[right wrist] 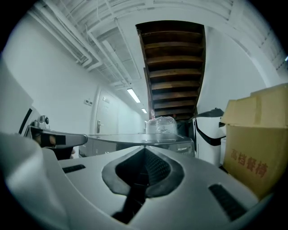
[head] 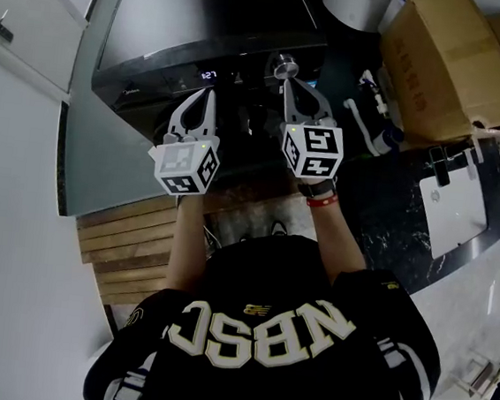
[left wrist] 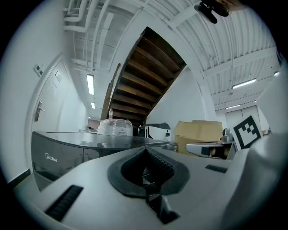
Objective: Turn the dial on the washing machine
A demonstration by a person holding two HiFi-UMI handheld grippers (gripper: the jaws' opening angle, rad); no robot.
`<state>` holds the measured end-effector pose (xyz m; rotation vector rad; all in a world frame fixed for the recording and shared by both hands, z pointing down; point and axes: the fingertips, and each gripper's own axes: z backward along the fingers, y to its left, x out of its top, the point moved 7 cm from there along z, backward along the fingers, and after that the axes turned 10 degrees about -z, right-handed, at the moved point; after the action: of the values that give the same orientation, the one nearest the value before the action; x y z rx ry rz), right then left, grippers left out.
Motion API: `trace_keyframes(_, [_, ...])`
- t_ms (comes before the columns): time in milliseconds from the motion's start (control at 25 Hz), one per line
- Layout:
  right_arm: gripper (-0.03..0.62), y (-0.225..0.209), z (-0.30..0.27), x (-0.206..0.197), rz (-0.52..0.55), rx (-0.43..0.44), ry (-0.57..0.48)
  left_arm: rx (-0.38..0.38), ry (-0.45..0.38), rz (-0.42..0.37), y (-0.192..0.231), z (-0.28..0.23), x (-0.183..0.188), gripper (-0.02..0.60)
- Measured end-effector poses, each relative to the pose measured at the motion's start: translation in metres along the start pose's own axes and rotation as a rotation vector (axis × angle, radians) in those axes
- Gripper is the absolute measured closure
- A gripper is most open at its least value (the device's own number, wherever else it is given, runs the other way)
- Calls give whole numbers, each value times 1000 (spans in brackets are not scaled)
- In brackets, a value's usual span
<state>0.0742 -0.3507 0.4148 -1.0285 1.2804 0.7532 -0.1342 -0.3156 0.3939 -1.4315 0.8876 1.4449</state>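
Note:
The dark washing machine (head: 206, 21) stands in front of me, its lit display (head: 208, 76) and silver dial (head: 286, 64) on the front panel. My right gripper (head: 291, 84) points at the dial, with its tips just below the dial's near side. Whether they touch it I cannot tell. In the right gripper view the jaws (right wrist: 144, 147) are shut and nothing lies between them. My left gripper (head: 210, 95) is held level beside the right one, under the display. Its jaws (left wrist: 145, 147) are also shut and empty. The dial is hidden in both gripper views.
A large cardboard box (head: 451, 65) sits right of the machine, with a white appliance (right wrist: 207, 139) next to it. A plastic-wrapped bundle (left wrist: 115, 127) rests on the machine's top. A wooden pallet (head: 130, 244) lies at my left, and a white door (head: 18, 37) is beyond it.

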Motion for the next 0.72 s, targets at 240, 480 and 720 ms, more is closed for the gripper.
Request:
trace_keyframes(240, [586,3,4,-2,3,26,6,3,7,-3,-1,3,-2,568])
trace_keyframes(480, [586,4,8,-7,8,41,25,-6,16,2,-3,4,-7,568])
trace_keyframes(720, [586,-2,12,-16,2,54,70,-5,23,0,-4,8,-11,568])
